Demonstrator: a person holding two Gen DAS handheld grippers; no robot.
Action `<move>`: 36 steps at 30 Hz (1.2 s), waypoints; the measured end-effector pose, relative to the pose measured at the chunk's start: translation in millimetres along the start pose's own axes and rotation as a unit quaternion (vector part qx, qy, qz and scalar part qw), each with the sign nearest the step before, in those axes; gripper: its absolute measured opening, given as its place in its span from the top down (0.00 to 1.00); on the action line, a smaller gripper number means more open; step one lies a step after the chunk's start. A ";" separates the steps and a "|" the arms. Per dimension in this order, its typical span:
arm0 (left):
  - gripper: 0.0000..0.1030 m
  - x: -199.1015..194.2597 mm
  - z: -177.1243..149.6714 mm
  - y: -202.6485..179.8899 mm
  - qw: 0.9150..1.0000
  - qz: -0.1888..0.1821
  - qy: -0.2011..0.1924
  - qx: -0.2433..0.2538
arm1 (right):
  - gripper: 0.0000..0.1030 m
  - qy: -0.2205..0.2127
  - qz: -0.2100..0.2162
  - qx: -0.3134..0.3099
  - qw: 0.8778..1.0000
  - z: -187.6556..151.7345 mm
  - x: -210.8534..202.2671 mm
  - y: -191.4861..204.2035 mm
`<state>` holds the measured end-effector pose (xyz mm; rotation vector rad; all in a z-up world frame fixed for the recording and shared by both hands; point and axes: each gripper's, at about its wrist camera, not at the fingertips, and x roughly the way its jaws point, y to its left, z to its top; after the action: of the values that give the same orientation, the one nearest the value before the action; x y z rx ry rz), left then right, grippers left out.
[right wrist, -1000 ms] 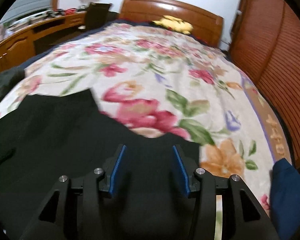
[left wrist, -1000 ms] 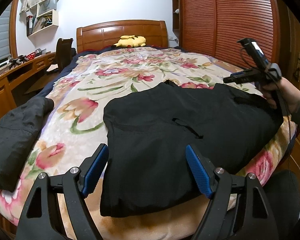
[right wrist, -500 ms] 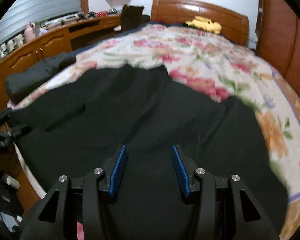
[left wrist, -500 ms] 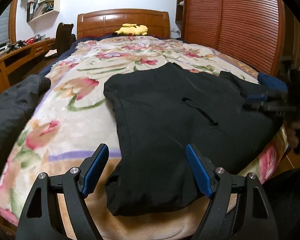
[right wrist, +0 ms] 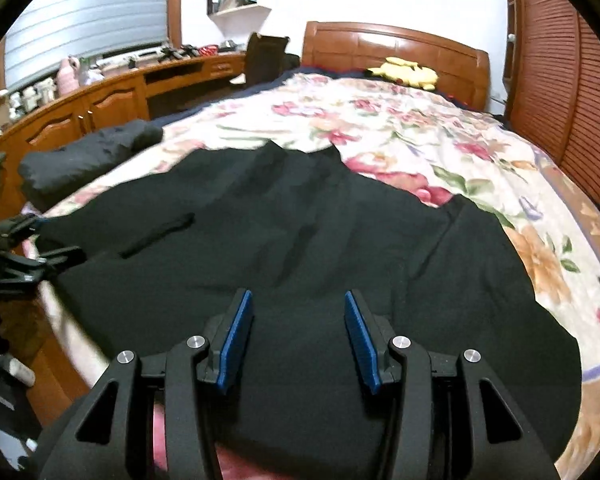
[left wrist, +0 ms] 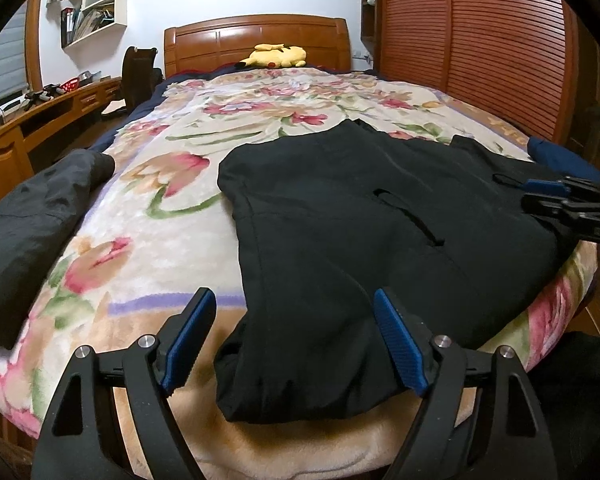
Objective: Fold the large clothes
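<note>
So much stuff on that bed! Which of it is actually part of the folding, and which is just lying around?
Part of the job:
- black garment, spread flat on the bed
- left tool, open
- right tool, open

Just lying about:
- dark bundled jacket at the bed's left edge
- yellow plush toy by the headboard
- navy item at the right edge
- floral blanket

Left hand-held gripper [left wrist: 296,342] agape; right hand-held gripper [right wrist: 299,336] parted
</note>
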<state>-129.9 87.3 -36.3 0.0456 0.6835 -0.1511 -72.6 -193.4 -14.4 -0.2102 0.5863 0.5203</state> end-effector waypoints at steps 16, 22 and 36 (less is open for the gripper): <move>0.21 -11.7 -7.6 15.7 0.999 -0.012 -0.013 -0.027 | 0.52 0.030 -0.016 -0.011 0.999 -16.5 -9.3 8.1; 0.20 -21.4 -11.3 27.2 0.999 0.007 -0.017 -0.037 | 0.52 0.020 -0.040 0.002 0.999 -27.0 -31.4 2.0; 0.20 -11.6 -25.6 35.7 0.997 -0.010 0.005 -0.074 | 0.51 0.022 -0.019 0.007 1.000 -45.3 -19.7 -1.0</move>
<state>-149.3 126.4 -49.1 -0.1026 0.7045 -0.1185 -107.4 -217.4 -40.0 -0.2186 0.6273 0.4762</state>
